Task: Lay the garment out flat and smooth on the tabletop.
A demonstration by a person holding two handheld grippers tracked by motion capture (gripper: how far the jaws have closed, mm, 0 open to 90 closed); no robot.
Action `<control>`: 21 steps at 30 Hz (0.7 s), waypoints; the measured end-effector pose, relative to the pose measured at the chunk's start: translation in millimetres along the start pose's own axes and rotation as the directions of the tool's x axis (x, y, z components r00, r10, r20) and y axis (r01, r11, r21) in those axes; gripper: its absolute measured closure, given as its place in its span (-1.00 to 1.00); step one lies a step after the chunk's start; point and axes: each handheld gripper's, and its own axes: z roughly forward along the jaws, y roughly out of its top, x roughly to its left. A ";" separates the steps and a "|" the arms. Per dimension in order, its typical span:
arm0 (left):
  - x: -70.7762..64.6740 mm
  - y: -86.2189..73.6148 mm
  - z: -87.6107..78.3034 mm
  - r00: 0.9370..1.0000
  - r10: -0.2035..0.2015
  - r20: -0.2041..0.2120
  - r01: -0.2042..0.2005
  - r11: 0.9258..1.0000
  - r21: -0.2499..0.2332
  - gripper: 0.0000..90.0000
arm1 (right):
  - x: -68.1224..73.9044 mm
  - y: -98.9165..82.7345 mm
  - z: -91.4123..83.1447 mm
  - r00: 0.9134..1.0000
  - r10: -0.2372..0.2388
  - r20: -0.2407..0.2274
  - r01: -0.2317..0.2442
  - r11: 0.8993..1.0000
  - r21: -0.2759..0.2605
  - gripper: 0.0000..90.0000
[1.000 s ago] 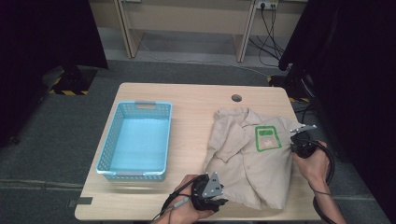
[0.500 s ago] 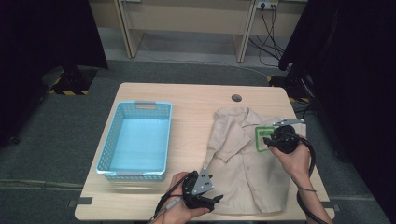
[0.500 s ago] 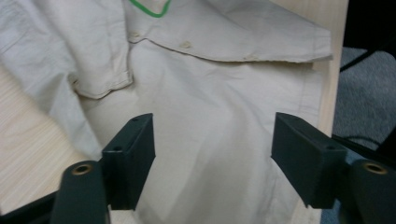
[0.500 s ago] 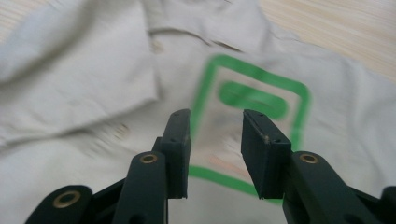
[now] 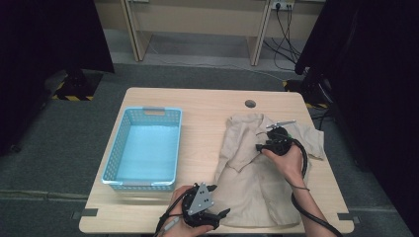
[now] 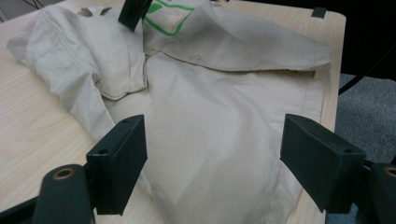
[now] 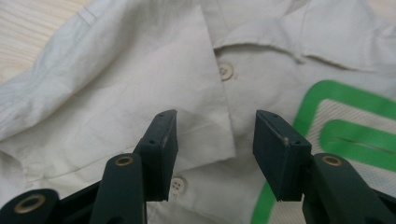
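Left tool (image 5: 217,207) at shirt (image 5: 257,182) hem

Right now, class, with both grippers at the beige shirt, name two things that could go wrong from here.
1. The right gripper hovers open over the shirt where a folded flap overlaps the button placket; closing here might pinch several layers instead of one.
2. The left gripper, jaws wide, sits at the hem near the table edge; a pull could drag the shirt off, away from the blue basket.
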 end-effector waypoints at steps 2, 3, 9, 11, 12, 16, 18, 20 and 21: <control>-0.4 -1.4 -1.4 1.000 0.011 -0.001 -0.011 1.000 -0.016 -0.51 | 1.2 -0.6 6.2 1.000 0.023 0.000 -0.023 1.000 0.016 0.25; -0.8 -2.1 -2.0 1.000 0.014 0.001 -0.014 1.000 -0.022 -0.52 | 1.6 -1.3 8.5 0.999 0.037 -0.009 -0.036 0.999 0.018 0.37; 0.0 -6.5 -5.0 1.000 0.017 -0.002 -0.017 0.999 -0.047 -0.52 | 4.5 -4.2 10.2 0.998 0.057 0.000 -0.057 0.998 0.014 0.89; 0.4 -7.5 -5.5 1.000 0.017 -0.004 -0.017 0.999 -0.051 -0.52 | 5.2 -3.9 6.8 0.999 0.053 -0.007 -0.053 0.999 0.008 0.94; 0.8 -8.8 -5.9 1.000 0.017 -0.006 -0.017 0.998 -0.057 -0.52 | 6.2 -3.6 4.0 0.999 0.047 -0.009 -0.047 0.999 0.003 0.95; 1.1 -13.4 -7.7 1.000 0.020 -0.022 -0.022 0.997 -0.076 -0.52 | 13.6 0.1 -8.6 0.999 0.031 -0.032 -0.032 0.999 -0.029 0.96; 0.6 -15.0 -8.5 0.999 0.036 -0.038 -0.039 0.996 -0.078 -0.51 | 22.0 5.7 -18.3 0.998 0.014 -0.058 -0.018 0.998 -0.065 0.97; 0.3 -15.9 -9.2 0.998 0.041 -0.049 -0.045 0.995 -0.086 -0.49 | 34.5 14.4 -28.7 0.995 -0.001 -0.102 -0.010 0.994 -0.106 0.97; 0.1 -16.3 -9.8 0.998 0.040 -0.052 -0.045 0.995 -0.091 -0.49 | 42.8 19.8 -33.7 0.993 -0.018 -0.120 0.002 0.991 -0.131 0.97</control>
